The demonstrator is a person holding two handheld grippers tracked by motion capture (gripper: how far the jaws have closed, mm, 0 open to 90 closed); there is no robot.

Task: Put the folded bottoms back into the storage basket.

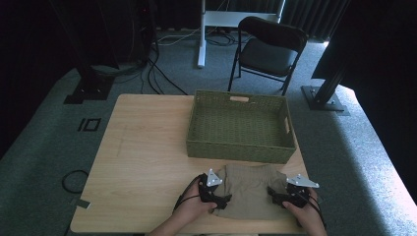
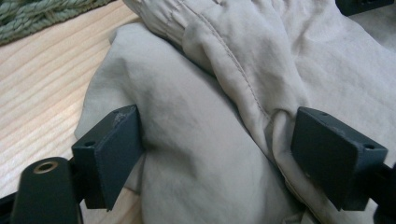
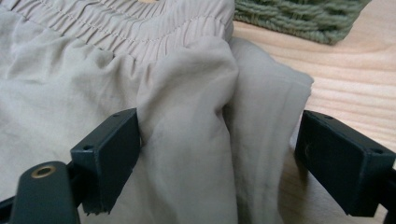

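the tan shorts (image 1: 252,191) lay at the desk's (image 1: 142,162) near edge, not yet in the green basket (image 1: 241,129), with the left gripper (image 1: 219,198) and right gripper (image 1: 276,196) both wide open around bunched cloth.

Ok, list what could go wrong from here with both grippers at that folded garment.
Both the left gripper and right gripper straddle bunched folds of the beige garment with jaws wide, so closing may catch only the top layer and let it unfold. Lifted, it might snag the near wall of the basket, which stands close by.
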